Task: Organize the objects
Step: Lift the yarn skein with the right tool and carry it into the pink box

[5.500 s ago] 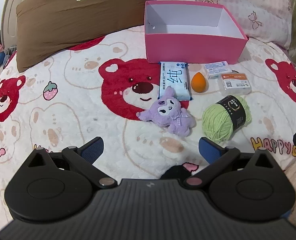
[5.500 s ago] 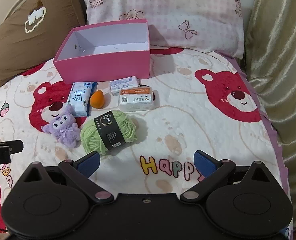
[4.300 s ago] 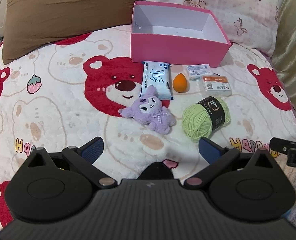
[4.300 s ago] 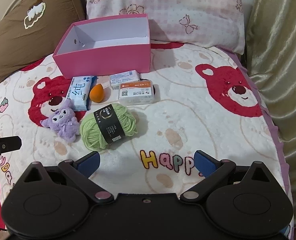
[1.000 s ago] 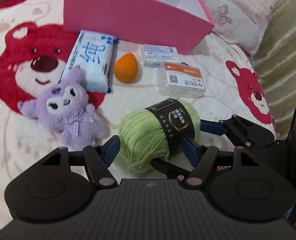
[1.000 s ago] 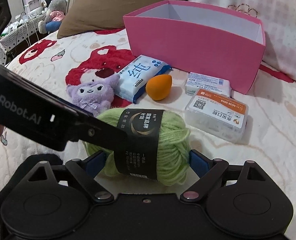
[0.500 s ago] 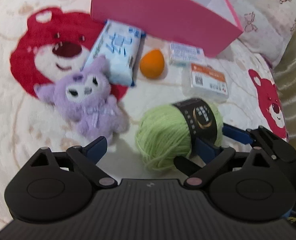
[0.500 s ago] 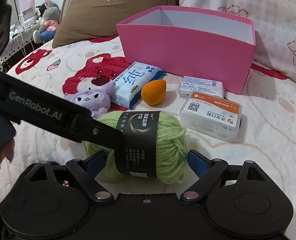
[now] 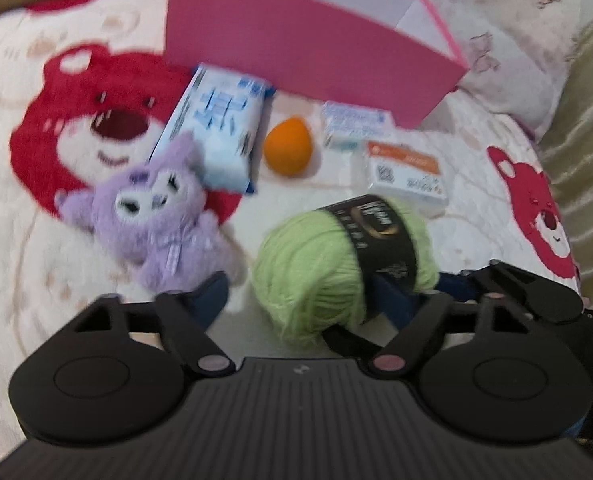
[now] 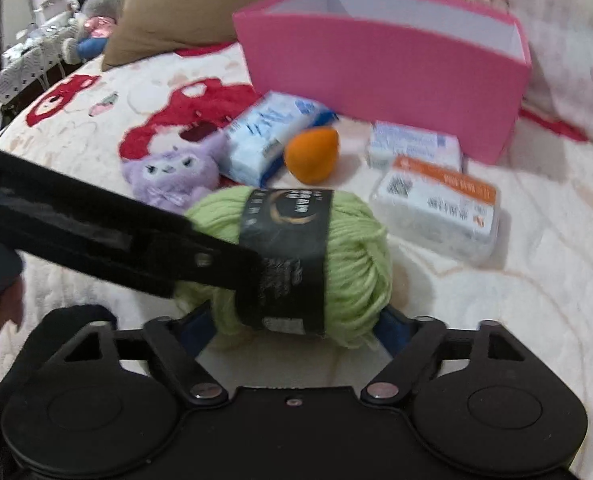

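Two grippers closing on yarn ball (image 10: 296,256): right gripper (image 10: 296,328) pads squeezing its sides, left gripper (image 9: 296,296) contact unclear. Soft, light, squashy; grip mid-body at band. Pink box (image 10: 384,76) at 12 o'clock.

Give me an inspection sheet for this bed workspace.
Surface: bear-print fleece blanket, soft.
Job's things: green yarn ball with black band; open pink cardboard box behind; purple plush toy, blue-white wipes pack, orange egg-shaped sponge, small white packet and clear orange-labelled case on the blanket.
Clutter: nothing seen.
Grippers: right gripper jaws just closed in, pads on yarn; left gripper jaws just closed in, around yarn, gap at one pad.
Cables: nothing seen.
Surroundings: brown pillow, pink checked pillow, gold curtain.
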